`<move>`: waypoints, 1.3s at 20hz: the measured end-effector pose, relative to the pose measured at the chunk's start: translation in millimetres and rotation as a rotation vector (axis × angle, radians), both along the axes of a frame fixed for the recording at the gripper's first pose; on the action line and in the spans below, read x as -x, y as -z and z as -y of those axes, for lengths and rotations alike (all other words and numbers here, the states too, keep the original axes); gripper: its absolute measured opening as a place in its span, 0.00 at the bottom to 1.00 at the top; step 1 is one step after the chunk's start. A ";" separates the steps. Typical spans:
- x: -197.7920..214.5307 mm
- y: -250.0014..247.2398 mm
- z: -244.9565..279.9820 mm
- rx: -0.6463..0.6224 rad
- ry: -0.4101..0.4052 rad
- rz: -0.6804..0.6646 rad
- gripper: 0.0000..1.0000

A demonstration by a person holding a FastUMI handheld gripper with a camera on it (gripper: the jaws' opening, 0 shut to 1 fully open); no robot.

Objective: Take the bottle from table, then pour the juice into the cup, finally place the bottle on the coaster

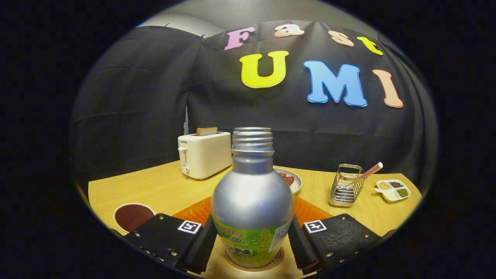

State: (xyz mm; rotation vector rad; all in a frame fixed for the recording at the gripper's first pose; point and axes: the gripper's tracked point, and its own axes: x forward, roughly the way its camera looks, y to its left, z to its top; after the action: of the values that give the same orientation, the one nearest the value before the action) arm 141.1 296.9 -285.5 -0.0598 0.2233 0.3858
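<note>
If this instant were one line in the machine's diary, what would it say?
stage: placing | bottle: upright, uncapped, on coaster | claw: fingers at both sides of bottle, contact unclear | behind: toaster

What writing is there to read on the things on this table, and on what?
Bottle between the gripper fingers, grip unclear: label print too curved and hidden to read.
Toaster: small brand mark, too small to read surely.
Finger tags: coded squares, no words.

Warm, fairly dim light; soft glare on the bottle; sharp centre; fisheye bends the table edges.
</note>
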 end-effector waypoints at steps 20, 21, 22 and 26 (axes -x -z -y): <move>82.1 -164.6 71.9 0.006 0.161 0.291 1.00; 86.5 -181.1 85.1 -0.013 0.192 0.286 1.00; 93.3 -198.3 99.8 -0.032 0.224 0.289 1.00; 112.3 -238.2 152.1 -0.032 0.341 0.249 0.99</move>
State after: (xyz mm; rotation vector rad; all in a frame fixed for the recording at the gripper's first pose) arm 28.8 144.8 -47.2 -0.0374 -0.0207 0.0402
